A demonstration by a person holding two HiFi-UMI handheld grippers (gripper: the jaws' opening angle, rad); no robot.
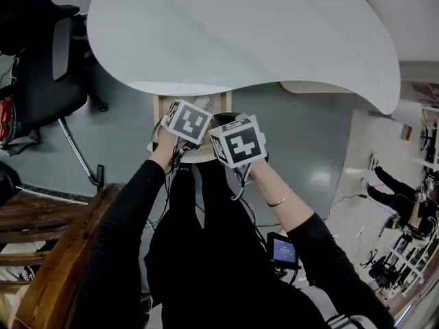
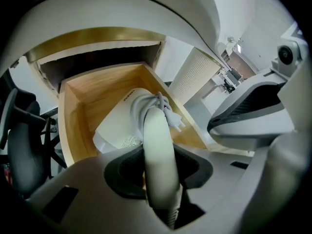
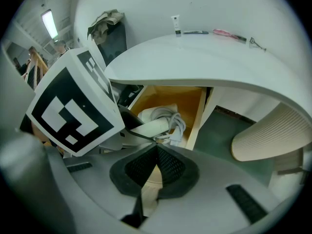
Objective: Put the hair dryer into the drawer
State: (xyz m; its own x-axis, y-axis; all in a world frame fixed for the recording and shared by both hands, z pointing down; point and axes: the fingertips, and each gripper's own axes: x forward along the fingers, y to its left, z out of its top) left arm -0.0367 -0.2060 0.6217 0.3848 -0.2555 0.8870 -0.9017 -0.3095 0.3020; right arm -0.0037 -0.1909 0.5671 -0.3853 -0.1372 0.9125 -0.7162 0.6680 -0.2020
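Note:
The white hair dryer (image 2: 127, 123) hangs nose-down inside the open wooden drawer (image 2: 78, 116) under the white table, its cord (image 2: 157, 104) coiled round the handle. My left gripper (image 2: 158, 167) is shut on the handle, which runs up between its dark pads. In the right gripper view the hair dryer (image 3: 157, 118) lies just beyond the left gripper's marker cube (image 3: 73, 106), over the drawer (image 3: 196, 101). My right gripper (image 3: 156, 152) is shut with nothing in it, beside the drawer's front. From the head view both grippers, left (image 1: 186, 122) and right (image 1: 237, 142), cover the drawer (image 1: 162, 104).
The white tabletop (image 1: 240, 33) overhangs the drawer; on it lie a small tube (image 3: 175, 25) and a pink item (image 3: 229, 33). A ribbed white object (image 3: 267, 135) stands to the drawer's right. A black chair (image 1: 41, 67) and a wooden chair (image 1: 48, 252) are at the left.

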